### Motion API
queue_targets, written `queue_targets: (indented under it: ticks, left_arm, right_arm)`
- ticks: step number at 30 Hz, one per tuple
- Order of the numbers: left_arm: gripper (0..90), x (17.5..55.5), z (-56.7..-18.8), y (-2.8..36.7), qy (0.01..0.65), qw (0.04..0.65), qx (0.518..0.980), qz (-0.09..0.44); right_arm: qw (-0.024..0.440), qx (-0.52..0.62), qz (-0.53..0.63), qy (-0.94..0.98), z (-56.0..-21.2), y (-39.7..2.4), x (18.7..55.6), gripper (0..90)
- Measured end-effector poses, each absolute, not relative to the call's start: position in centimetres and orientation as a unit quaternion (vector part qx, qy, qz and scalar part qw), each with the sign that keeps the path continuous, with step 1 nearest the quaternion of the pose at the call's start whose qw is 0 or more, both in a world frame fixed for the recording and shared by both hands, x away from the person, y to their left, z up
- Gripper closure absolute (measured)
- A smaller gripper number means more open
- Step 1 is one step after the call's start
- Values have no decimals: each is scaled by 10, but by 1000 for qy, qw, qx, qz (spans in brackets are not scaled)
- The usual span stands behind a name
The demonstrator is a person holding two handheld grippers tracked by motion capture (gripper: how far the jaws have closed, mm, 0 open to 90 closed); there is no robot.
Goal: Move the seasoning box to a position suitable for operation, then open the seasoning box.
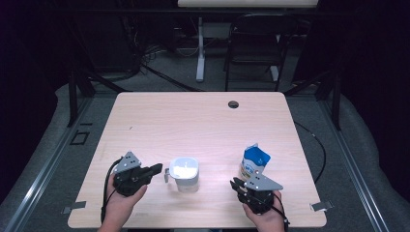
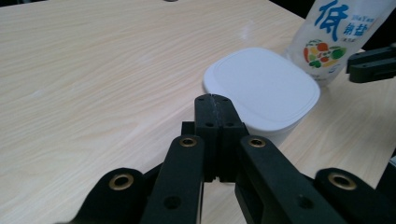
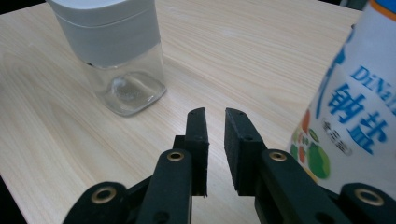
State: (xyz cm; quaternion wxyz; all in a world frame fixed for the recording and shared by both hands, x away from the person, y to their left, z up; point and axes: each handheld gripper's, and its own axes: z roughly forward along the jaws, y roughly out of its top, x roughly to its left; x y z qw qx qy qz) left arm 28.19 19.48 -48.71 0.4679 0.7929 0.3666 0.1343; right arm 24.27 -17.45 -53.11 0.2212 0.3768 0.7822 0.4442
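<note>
Two empty grippers: your left gripper (image 2: pixel 213 100) is clamped shut at nine o'clock of the jar (image 1: pixel 184 173); your right gripper (image 3: pixel 215 116), narrowly parted, sits at six o'clock of the salt bag (image 1: pixel 253 162). Soft bag, likely crumply, so pinch its upper body.

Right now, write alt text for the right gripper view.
The right gripper points along a pale wooden table, its black jaws slightly apart with nothing between them. A clear jar with a white lid stands at upper left; a blue-and-white salt bag at right.

Pale wooden table (image 1: pixel 203 121), black chair (image 1: pixel 254 43) behind it, cables on grey floor (image 1: pixel 159 53)
</note>
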Motion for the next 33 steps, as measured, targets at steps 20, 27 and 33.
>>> queue_targets:
  ticks: [20,27,33]
  left_arm:
    - [900,301,-485,172,350,444,815,125]
    - [900,301,-485,170,347,440,818,129]
    - [900,300,-486,171,346,443,817,129]
  right_arm:
    - [208,362,452,788,-531,-144,268,794]
    - [203,355,458,790,-529,-137,271,839]
    - [199,351,459,792,-529,-132,275,843]
